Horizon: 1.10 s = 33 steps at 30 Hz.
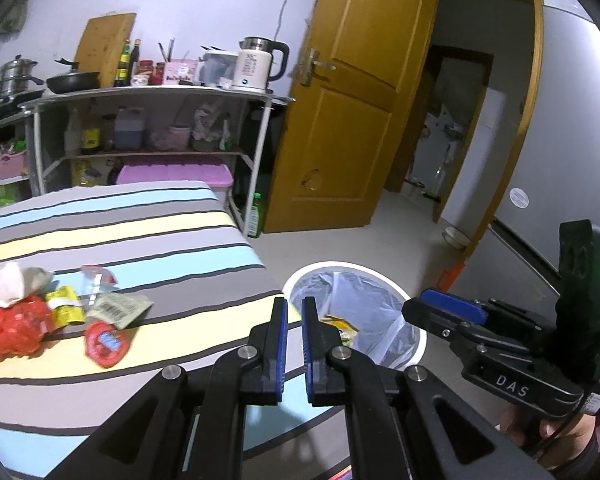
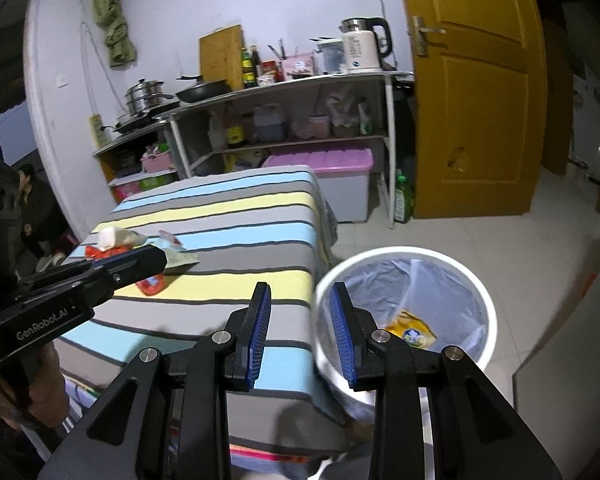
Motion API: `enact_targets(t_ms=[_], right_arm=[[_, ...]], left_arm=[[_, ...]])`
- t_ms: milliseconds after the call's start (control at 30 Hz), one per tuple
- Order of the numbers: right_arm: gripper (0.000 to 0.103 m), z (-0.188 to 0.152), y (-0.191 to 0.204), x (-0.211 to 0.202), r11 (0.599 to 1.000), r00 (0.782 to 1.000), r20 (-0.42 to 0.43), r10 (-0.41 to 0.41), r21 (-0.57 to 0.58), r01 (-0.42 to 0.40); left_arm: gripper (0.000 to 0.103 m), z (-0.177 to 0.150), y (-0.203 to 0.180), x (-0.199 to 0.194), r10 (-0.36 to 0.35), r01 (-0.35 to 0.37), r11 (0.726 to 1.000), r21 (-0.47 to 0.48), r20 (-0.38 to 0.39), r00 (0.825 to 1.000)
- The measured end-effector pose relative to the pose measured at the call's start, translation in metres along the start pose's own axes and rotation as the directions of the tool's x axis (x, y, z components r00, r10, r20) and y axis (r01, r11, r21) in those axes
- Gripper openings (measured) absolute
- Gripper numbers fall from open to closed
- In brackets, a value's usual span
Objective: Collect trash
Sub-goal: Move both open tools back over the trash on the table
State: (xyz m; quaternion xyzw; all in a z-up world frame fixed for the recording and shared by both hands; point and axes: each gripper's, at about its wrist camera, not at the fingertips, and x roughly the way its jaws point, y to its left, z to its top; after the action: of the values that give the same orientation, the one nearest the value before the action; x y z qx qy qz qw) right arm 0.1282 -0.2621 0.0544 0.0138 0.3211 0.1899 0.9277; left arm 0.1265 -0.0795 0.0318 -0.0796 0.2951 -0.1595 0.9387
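Left gripper (image 1: 294, 322): jaws nearly closed, thin gap, nothing between them. Right gripper (image 2: 300, 320): jaws about half open, also empty. Both hang over the near edge of the striped-cloth tabletop (image 1: 148, 220), beside the white round bin with clear liner (image 1: 396, 288).

Bin already holds one yellow printed wrapper (image 2: 410, 330) at the bottom. The rest of the trash sits in one cluster on the tabletop, well apart from both grippers:
- crumpled white tissue (image 1: 10, 282)
- red crinkled plastic bag (image 1: 14, 330)
- small yellow sachet (image 1: 66, 308)
- grey-green flat packet with barcode (image 1: 118, 308), long axis roughly across the stripes
- red flat wrapper with blue print (image 1: 106, 344), nearest to the jaws
- clear wrapper with red edge (image 1: 96, 278), at the back

Key relation: the cluster lies left of and beyond the left jaws, the bin to their right. The left hand is the nearer one, by my read; the right gripper is closer to the bin. Likely next: left goes for the red flat wrapper, and its jaws must open first.

View differences: the left wrist view shows the whole cluster item by item. In the right wrist view the left gripper body covers much of it, but that view looks straight down into the bin and shows a person seated at the far left, which the left wrist view lacks.
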Motion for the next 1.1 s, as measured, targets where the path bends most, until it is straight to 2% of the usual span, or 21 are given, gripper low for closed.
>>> enact_targets(t_ms=[467,733,1000,1100], right_arm=[[0.034,0.002,0.05,0.006,0.993,0.995,-0.01,0.103,-0.062,-0.103],[0.036,-0.003,0.07,0.019,0.983,0.987,-0.042,0.157,-0.087,-0.16],[0.037,-0.004,0.086,0.037,0.972,0.975,-0.077,0.208,-0.093,-0.215],[0.043,-0.004,0.094,0.047,0.968,0.97,-0.093,0.223,-0.095,-0.232]], left_arm=[[0.006,-0.011,0.044,-0.051,0.13,-0.128,0.991,-0.05,0.043,0.991],[0.019,-0.022,0.074,-0.067,0.212,-0.207,0.974,-0.096,0.041,0.976],[0.021,-0.034,0.103,-0.076,0.275,-0.268,0.953,-0.14,0.028,0.961],[0.026,-0.035,0.114,-0.078,0.3,-0.292,0.943,-0.158,0.024,0.954]])
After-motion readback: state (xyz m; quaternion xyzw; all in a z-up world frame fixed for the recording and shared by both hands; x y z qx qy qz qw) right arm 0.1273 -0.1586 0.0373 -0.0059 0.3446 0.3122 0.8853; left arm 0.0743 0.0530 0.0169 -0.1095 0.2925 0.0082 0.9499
